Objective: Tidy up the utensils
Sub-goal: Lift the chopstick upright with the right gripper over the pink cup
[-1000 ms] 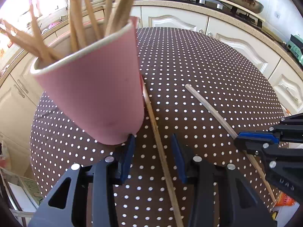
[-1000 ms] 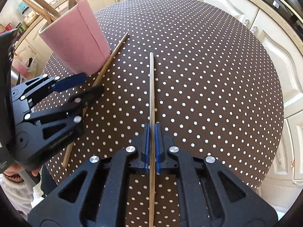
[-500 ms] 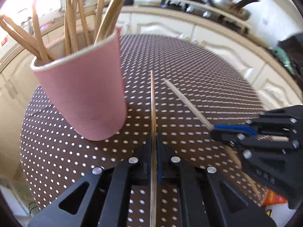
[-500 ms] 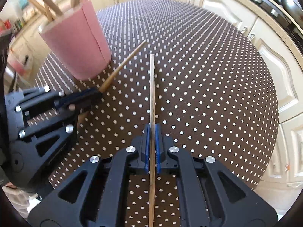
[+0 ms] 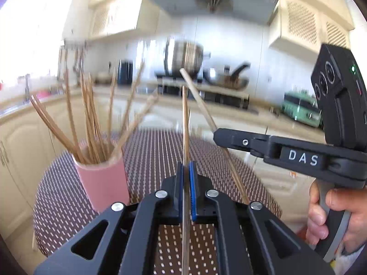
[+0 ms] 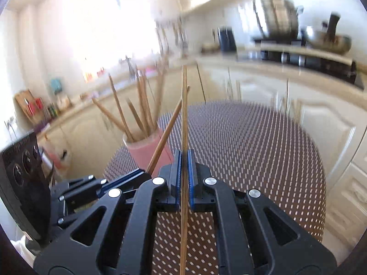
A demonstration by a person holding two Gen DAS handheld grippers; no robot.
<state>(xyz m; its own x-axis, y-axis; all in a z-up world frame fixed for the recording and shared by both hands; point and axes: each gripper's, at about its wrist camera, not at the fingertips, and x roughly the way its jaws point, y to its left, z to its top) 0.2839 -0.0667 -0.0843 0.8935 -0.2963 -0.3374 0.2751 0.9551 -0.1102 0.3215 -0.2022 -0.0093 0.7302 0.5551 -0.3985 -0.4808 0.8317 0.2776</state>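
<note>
A: Item 1, L gripper. Status?

B: Jaws fully closed on one chopstick. Stick runs straight fwd along the fingers, tip up and away, tail passing back under the gripper body. Clear of the table.

A: Item 2, R gripper?

B: Same. Clamped tight on a second chopstick, axis in line w/ the fingers, tip raised. In the L view this stick leans up-left and its tip crosses near the L stick's tip, so the two could knock.

A: Item 3, target?

B: Pink cup, upright on the dotted tablecloth, approx. a dozen chopsticks already fanned out of it. From the L gripper it sits ahead and to the left, lower than the held tip. From the R gripper also ahead-left, farther, w/ the L gripper between. L hand is nearer, by my read.

A: Key relation for next move?

B: Both sticks point near-level, cup mouth faces up. Each stick prob. needs tipping to vertical over the rim, L first.

A: Clearance?

B: Cloth around the cup looks bare; room to the right. Cup stands toward the table's left edge, so a sideways shove risks tipping it off. Fanned sticks crowd the mouth; the gap looks widest on the near-right side. Frames are blurred, so can't judge finer.
</note>
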